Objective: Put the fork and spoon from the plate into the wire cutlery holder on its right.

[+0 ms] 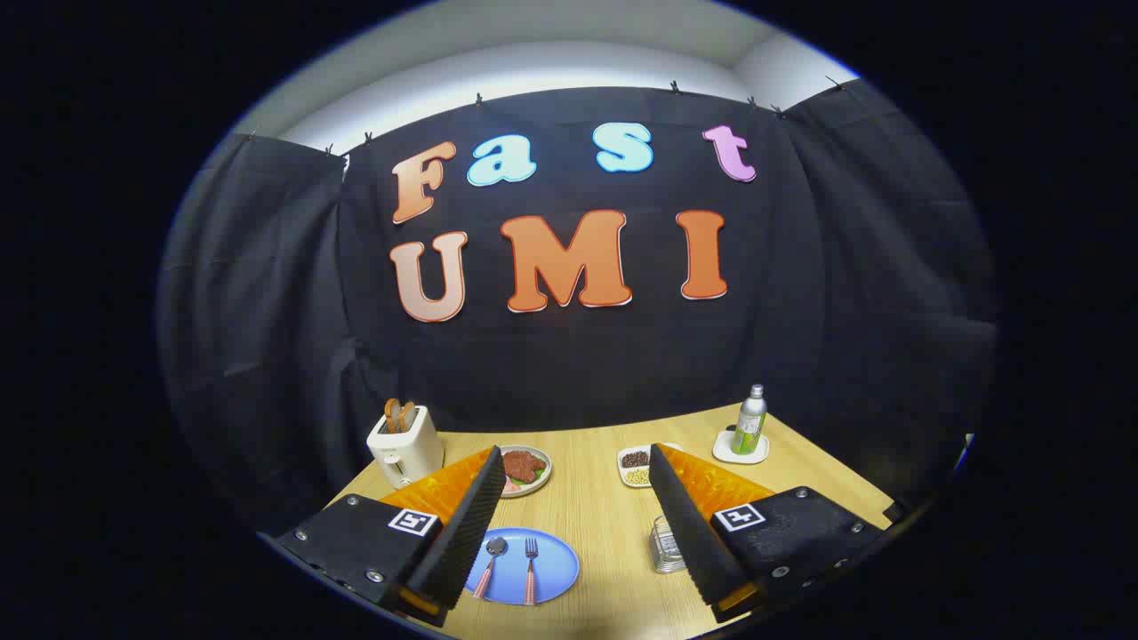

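Observation:
A round blue plate (551, 573) lies on the wooden table, just inside my left finger. On it rest a spoon (492, 562) and a fork (531, 567), side by side, both with pink striped handles pointing toward me. The wire cutlery holder (664, 546) stands to the plate's right, partly hidden behind my right finger. My gripper (572, 458) hovers above the table with its fingers wide apart and nothing between them.
At the back of the table stand a white toaster (404, 449) with toast, a plate of meat (524, 468), a small divided dish of beans (635, 467) and a bottle (750, 420) on a white coaster. Bare wood (605, 516) lies between the plate and holder.

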`<action>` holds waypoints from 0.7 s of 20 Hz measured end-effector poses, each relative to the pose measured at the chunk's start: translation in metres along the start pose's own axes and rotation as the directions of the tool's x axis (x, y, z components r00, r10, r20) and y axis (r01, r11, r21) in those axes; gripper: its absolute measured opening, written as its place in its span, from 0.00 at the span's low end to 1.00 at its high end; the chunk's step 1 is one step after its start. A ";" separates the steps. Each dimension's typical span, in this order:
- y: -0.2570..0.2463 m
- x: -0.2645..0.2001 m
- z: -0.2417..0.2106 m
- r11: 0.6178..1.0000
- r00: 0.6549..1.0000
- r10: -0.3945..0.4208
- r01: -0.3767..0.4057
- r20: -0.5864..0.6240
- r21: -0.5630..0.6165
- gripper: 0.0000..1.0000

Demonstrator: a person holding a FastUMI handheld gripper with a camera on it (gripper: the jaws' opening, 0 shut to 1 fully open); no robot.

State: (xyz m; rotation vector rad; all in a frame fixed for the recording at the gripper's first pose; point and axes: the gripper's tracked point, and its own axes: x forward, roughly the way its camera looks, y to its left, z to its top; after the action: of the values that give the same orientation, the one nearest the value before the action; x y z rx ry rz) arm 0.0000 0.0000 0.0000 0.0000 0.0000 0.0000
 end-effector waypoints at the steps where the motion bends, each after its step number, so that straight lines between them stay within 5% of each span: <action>1: -0.002 -0.002 0.002 1.000 1.000 -0.004 0.004 0.011 -0.017 0.97; 14: 0.010 -0.004 -0.021 0.999 0.999 0.032 -0.033 -0.035 -0.022 0.97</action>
State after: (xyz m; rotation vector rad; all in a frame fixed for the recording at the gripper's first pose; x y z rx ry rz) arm -0.0039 0.0101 -0.0210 -0.0228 0.0351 0.0327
